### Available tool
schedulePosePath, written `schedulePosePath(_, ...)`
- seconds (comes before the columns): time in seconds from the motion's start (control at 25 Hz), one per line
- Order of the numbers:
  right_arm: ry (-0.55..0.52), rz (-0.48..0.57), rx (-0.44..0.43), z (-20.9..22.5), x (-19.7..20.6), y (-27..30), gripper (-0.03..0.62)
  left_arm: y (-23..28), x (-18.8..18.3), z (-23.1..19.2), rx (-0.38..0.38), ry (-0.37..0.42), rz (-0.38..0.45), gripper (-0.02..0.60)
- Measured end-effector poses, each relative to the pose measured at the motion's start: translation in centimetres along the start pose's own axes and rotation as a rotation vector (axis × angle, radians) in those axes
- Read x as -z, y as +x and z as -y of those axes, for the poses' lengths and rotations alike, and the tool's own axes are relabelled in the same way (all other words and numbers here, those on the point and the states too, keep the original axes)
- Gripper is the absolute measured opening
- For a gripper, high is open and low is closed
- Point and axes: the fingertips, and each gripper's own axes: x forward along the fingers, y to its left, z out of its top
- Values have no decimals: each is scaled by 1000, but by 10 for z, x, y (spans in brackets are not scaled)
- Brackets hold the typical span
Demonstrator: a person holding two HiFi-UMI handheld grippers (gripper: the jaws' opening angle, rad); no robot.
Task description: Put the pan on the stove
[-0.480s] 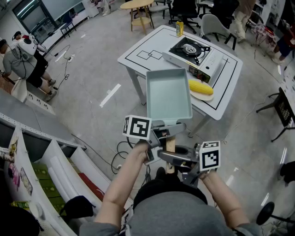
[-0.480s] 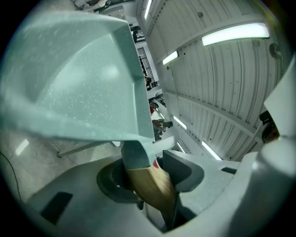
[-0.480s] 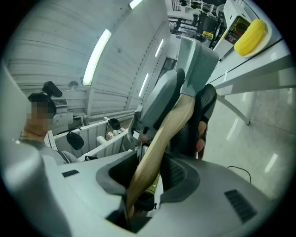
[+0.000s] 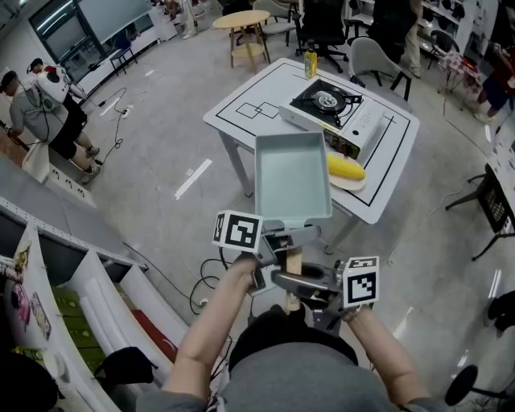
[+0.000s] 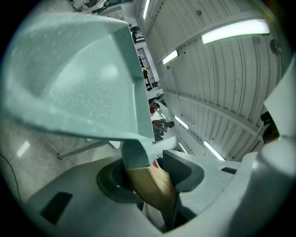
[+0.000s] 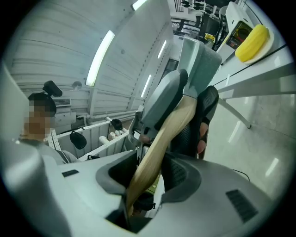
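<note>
Grey floor (image 4: 153, 129) fills most of the room. A white counter (image 4: 245, 105) with black lines stands in the middle of it. On the far right part of the counter sits a small stove (image 4: 326, 100) with a round black burner. Just beside the stove, on its near side, a yellow corn cob (image 4: 346, 167) lies on a pale plate (image 4: 350, 184), close to the counter's near edge. A yellow can (image 4: 311, 63) stands at the far edge. Far off are a round wooden table (image 4: 241, 20) and some chairs, and people sit at the far left.

The pan (image 4: 291, 177) is pale blue-green and has square corners. It is up in the air, not on the stove. It is held out flat in front of the person, left of the corn. Its far end seems to hang over the counter's near edge, but from above this is hard to tell.

A wooden handle (image 4: 294, 261) sticks out from the pan's near side. Both tools are clenched on this handle. The left tool (image 4: 282, 240) grips it close to the pan. The right tool (image 4: 304, 280) grips it farther back, nearer the person. Each tool's own view shows the handle squeezed between its two jaws.
</note>
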Motion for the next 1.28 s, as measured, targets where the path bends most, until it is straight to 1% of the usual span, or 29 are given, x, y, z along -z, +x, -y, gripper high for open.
schedulePosePath(0.24,-6,-1,2,4,-16,-17,153,23,-10,2,15,-14,6,169)
schedulePosePath(0.36,-10,0,11,9,-25,-19,155,29,-18,-3,5,-9,-5,169)
schedulePosePath(0.6,-12,3,26,34,-54,-9,155,33,-50,-22,20,-22,-10,169)
schedulePosePath(0.8,-21,27,52,63,-92,11,156,33,-93,-45,34,-17,-40,169)
schedulePosePath(0.96,-29,55,73,89,-137,33,156,33,-143,-62,41,7,-81,170)
schedulePosePath(1.12,-24,92,93,110,-182,55,156,32,-190,-77,58,2,-119,169)
schedulePosePath(1.28,-32,140,121,132,-223,77,156,30,-234,-90,79,16,-164,169)
